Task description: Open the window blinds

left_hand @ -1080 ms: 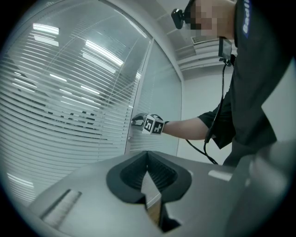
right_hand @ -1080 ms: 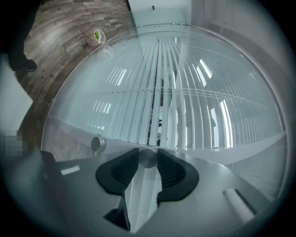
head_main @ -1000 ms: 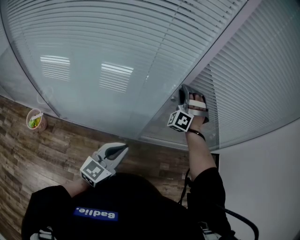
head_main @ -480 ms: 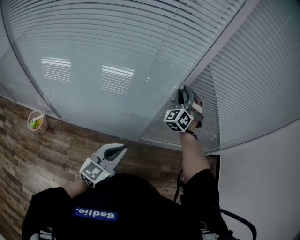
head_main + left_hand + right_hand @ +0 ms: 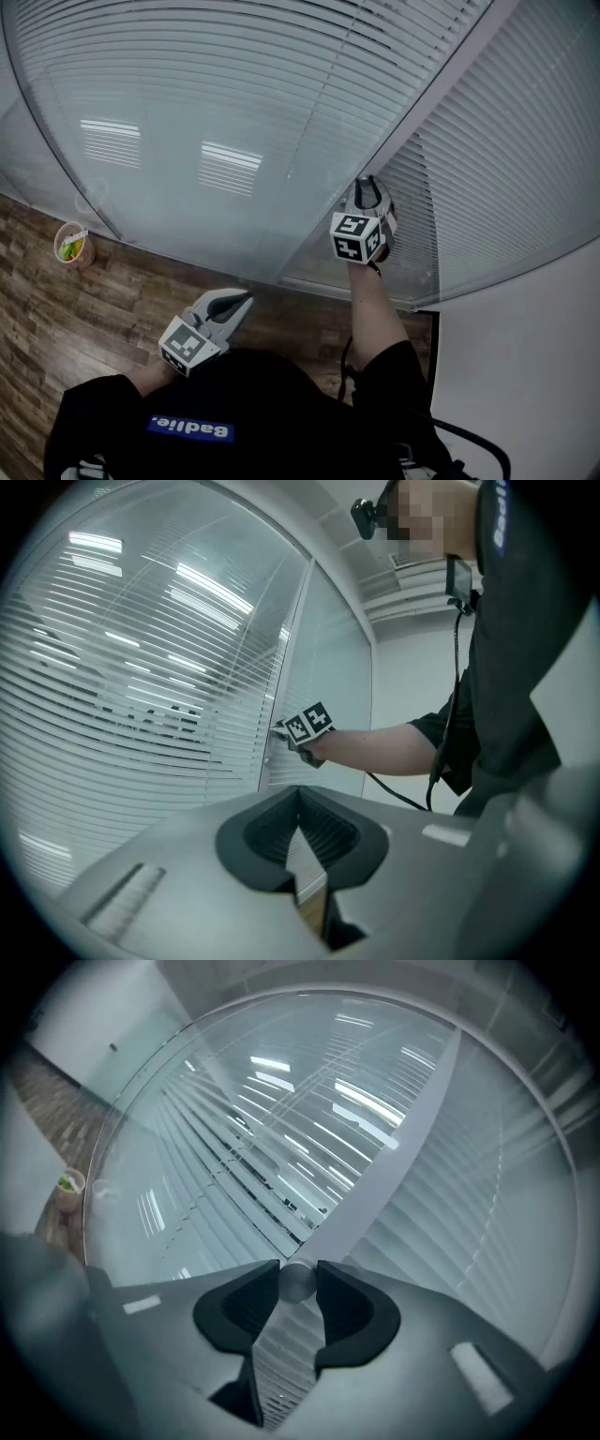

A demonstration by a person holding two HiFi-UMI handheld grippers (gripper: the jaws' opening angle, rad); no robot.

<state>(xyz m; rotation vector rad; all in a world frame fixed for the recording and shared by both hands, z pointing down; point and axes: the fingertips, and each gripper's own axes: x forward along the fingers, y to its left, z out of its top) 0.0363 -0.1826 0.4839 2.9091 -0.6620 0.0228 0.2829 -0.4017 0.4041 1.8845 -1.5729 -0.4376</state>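
White slatted blinds (image 5: 234, 112) hang behind the glass panes, split by a pale frame post (image 5: 422, 103). My right gripper (image 5: 367, 183) points at that post at about chest height. In the right gripper view a small round metal knob (image 5: 298, 1283) sits between the fingertips of the right gripper (image 5: 298, 1279) and both pads touch it, while the jaws are opening slightly. The slats (image 5: 244, 1147) left of the post are tilted, with dark gaps between them. My left gripper (image 5: 246, 298) hangs low by my body, shut and holding nothing. The left gripper view shows its jaws (image 5: 300, 794) together and the right gripper (image 5: 281, 731) at the post.
A small cup (image 5: 70, 246) with something green in it stands on the wood floor (image 5: 75, 309) by the glass at the left. A white wall (image 5: 525, 375) closes the right side. A black cable (image 5: 469, 436) runs behind my right arm.
My right gripper has rolled about its own axis on the knob, so its marker cube shows another face, and the hand has shifted slightly left. The left gripper has stayed still.
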